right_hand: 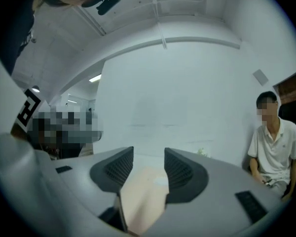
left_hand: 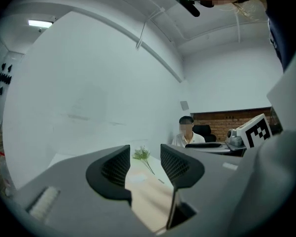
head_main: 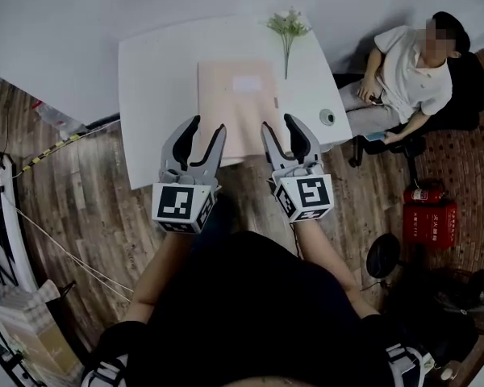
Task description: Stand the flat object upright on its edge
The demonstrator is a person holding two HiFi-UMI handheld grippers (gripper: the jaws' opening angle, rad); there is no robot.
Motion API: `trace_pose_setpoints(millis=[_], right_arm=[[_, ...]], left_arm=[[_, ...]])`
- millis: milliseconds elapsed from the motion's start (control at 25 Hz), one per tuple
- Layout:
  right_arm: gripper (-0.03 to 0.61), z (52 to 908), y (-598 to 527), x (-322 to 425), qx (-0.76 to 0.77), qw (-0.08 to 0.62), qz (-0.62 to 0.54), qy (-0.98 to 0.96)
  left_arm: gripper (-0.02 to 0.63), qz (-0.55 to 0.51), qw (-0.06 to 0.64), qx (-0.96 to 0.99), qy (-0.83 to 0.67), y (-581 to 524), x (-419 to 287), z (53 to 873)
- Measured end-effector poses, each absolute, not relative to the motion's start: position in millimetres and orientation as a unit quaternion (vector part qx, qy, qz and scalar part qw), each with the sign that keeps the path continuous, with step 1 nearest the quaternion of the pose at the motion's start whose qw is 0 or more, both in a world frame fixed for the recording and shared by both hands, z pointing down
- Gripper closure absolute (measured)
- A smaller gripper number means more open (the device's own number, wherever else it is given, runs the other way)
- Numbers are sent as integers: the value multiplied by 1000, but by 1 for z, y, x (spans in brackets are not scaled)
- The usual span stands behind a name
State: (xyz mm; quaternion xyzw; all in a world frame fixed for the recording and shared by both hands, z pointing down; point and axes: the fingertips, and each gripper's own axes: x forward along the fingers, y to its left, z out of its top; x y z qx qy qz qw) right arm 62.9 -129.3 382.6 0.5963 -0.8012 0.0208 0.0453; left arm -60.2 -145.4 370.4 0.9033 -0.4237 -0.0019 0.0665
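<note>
A: Status?
B: Pink folder lies flat mid-surface; nothing is raised yet. Left hand-held gripper and right hand-held gripper hover over the surface's near edge, jaws apart, empty.

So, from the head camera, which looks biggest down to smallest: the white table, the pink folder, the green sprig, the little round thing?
Largest to smallest:
1. table
2. folder
3. sprig
4. round thing
All three things lie on the same tabletop, so nearness to the camera hardly skews the order.
</note>
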Motion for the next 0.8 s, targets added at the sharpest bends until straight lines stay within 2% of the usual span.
trace_pose_setpoints(millis=[400,800], right_arm=[[407,411,-212,83,620,64,51,-780],[400,449,-241,92,613,108,98,-777]], left_arm=[[414,15,78,912,-403,-235,-44,398],[414,45,115,904,-410,-275,-51,442]])
